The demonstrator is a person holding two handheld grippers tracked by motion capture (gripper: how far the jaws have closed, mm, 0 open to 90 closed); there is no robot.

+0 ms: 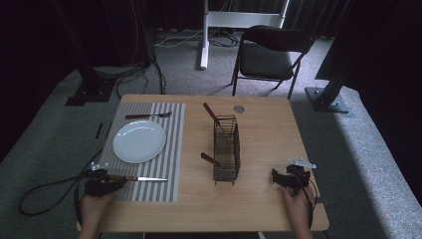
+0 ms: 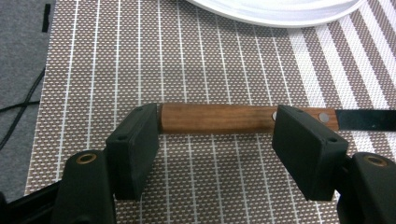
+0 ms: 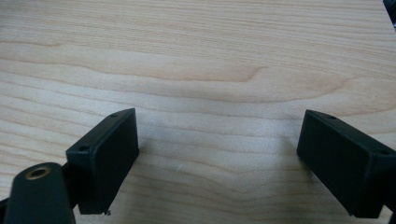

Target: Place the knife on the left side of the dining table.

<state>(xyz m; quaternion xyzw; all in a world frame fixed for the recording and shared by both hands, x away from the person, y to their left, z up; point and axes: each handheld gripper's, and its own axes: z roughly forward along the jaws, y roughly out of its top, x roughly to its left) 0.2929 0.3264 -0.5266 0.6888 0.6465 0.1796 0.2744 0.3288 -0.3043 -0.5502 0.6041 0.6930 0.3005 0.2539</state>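
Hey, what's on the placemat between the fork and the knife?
The white plate lies between the fork and the knife on the striped placemat, as the high view shows.

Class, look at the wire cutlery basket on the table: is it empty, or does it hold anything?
Not empty: the wire cutlery basket holds two wooden-handled utensils, their handles sticking out over its rim.

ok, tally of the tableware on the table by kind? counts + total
Plate: 1
Fork: 1
Knife: 1, lying along the placemat's near edge
Wooden-handled utensils in the wire caddy: 2 (one at the far end, one at the near end; kind cannot be told)
Wire caddy: 1
Striped placemat: 1
Total: 7
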